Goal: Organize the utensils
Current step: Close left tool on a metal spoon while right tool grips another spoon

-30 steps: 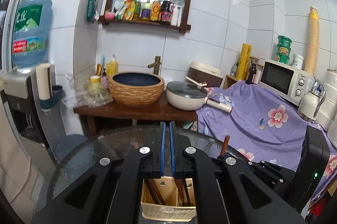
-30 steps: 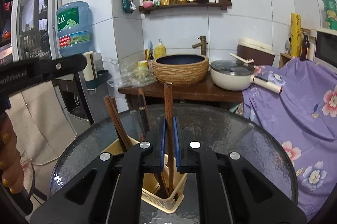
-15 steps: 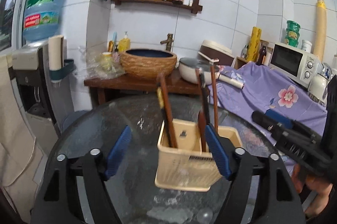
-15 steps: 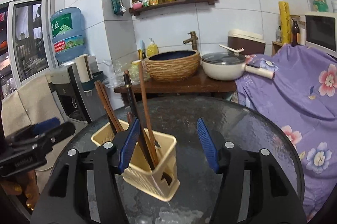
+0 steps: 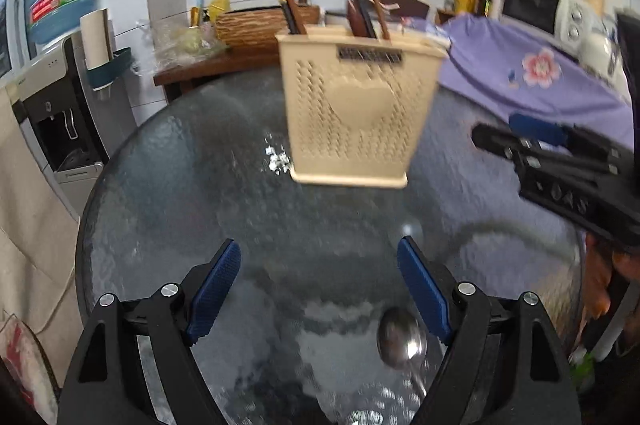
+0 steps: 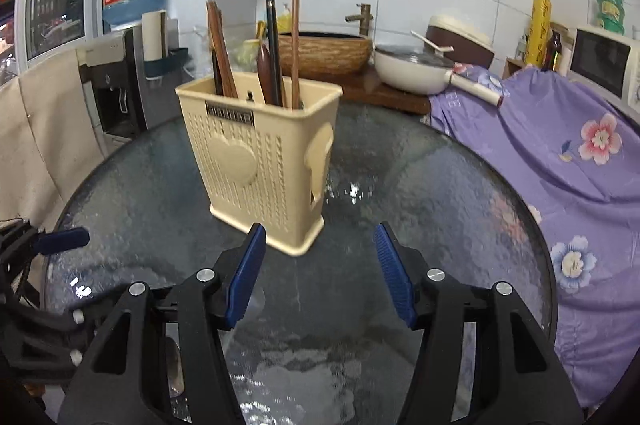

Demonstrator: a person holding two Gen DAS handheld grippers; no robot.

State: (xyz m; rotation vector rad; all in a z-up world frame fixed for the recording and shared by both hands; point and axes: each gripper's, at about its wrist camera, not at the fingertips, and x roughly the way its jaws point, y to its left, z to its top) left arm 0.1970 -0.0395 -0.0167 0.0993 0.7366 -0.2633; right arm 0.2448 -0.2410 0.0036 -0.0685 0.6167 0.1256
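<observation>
A beige perforated utensil holder (image 5: 356, 105) (image 6: 260, 157) stands on the round glass table (image 5: 180, 205) with several dark and wooden chopsticks (image 6: 295, 41) upright in it. My left gripper (image 5: 320, 289) hangs low over the table in front of the holder, its jaws opening with nothing between them. A metal spoon (image 5: 402, 339) lies on the glass just inside its right finger. My right gripper (image 6: 320, 269) stands open and holds nothing, its left fingertip near the holder's front corner. Each gripper shows at the edge of the other's view: the right gripper (image 5: 552, 161), the left gripper (image 6: 60, 241).
A purple flowered cloth (image 6: 560, 153) covers the surface right of the table. Behind it a wooden counter carries a woven basin (image 6: 324, 53) and a lidded pan (image 6: 412, 69). A water dispenser (image 5: 60, 97) stands at the left, a microwave (image 5: 536, 9) at the far right.
Both grippers were shut above the holder, the right one on a wooden chopstick. Both have opened and dropped back toward the table's near side; the chopstick now stands in the holder.
</observation>
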